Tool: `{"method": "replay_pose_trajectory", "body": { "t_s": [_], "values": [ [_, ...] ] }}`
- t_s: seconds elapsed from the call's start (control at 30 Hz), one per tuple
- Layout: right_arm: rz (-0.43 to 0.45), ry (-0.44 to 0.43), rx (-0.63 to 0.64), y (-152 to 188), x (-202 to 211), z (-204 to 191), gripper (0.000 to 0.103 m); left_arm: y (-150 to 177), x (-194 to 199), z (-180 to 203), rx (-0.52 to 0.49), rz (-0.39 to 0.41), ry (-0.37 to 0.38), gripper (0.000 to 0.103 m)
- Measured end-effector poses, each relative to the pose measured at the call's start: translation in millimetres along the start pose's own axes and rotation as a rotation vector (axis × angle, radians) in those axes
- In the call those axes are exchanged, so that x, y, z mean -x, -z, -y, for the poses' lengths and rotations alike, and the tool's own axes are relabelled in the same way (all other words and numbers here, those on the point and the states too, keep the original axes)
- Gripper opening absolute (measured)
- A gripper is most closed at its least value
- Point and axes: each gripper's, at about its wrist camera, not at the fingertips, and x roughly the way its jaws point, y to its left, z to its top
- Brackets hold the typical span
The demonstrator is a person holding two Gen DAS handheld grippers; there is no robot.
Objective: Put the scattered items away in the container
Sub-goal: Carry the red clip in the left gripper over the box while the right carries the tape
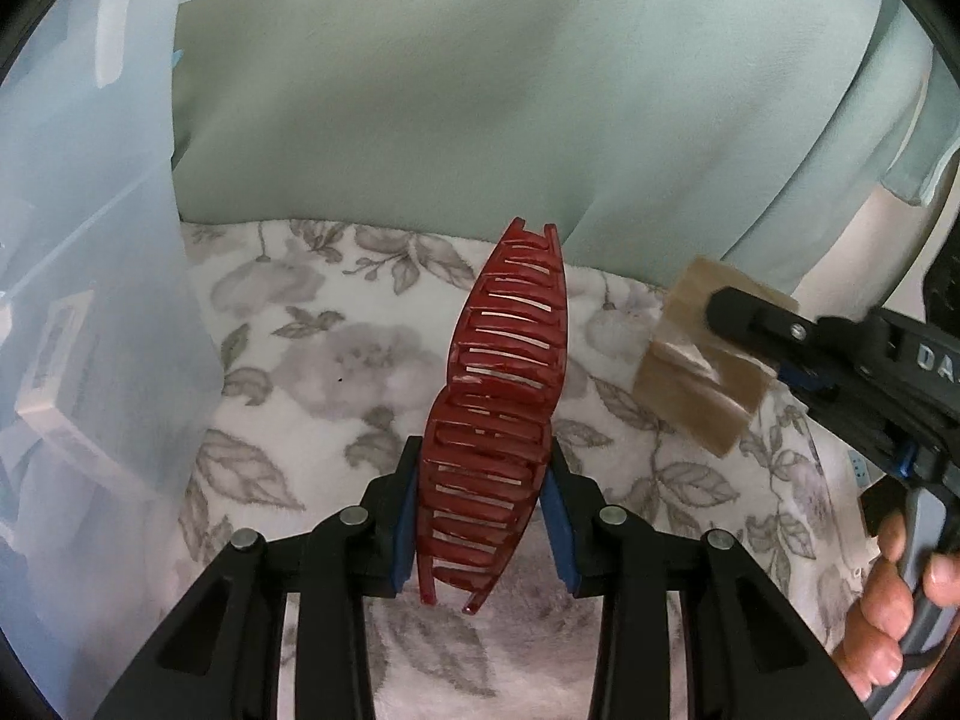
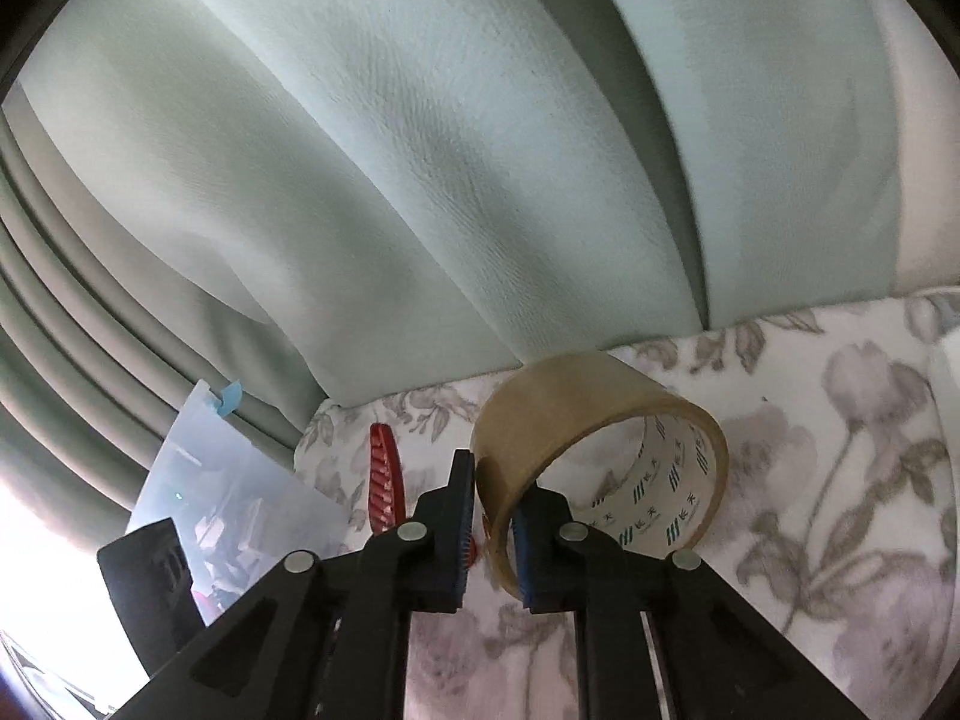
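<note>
- Beside the translucent container [image 1: 90, 300], on the floral blanket [image 1: 312, 324]: left claw [image 1: 480, 516] clamped on red hair clip [image 1: 498, 396].
- Right claw [image 2: 493, 531] pinched on tape roll [image 2: 594, 450] wall.
- Could slip: thin, slick wall, shallow grip.

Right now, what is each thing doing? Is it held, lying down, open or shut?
Red hair clip: held upright in the left claw, closed, teeth together.
Tape roll: pinched by its wall in the right claw, one finger inside the ring.
Plastic container: standing on the floral blanket, things already inside.
</note>
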Motion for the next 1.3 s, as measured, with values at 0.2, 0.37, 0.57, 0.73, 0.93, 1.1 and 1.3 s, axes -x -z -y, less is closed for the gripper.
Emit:
{"method": "replay_pose_trajectory", "body": {
  "t_s": [0.2, 0.37, 0.57, 0.73, 0.93, 1.1, 1.3],
  "values": [
    [0.006, 0.001, -0.066, 21.4, 20.3, -1.2, 0.012, 5.1, 10.8, 6.9, 0.005, -0.020, -0.003, 0.037],
    [0.012, -0.002, -0.130, 35.9, 42.0, -6.6, 0.012, 13.0, 29.5, 10.7, 0.021, -0.048, 0.011, 0.037],
    [0.030, -0.006, -0.160, 52.9, 76.1, -22.8, 0.011, 15.5, 66.6, 11.8, 0.039, -0.040, 0.040, 0.036],
    [0.057, -0.017, -0.151, 64.5, 111.5, -47.3, 0.011, 11.9, 93.5, 7.2, 0.033, -0.015, 0.073, 0.036],
    [0.106, -0.041, -0.122, 68.7, 164.7, -70.5, 0.011, 9.6, 152.6, 7.7, 0.025, 0.048, 0.092, 0.036],
    [0.139, -0.063, -0.080, 76.5, 195.6, -100.8, 0.011, 15.1, 200.5, 2.1, 0.026, 0.114, 0.102, 0.036],
    [0.168, -0.070, -0.011, 89.7, 224.1, -137.0, 0.011, 29.7, 253.5, -7.3, 0.026, 0.195, 0.097, 0.036]
  ]
}}
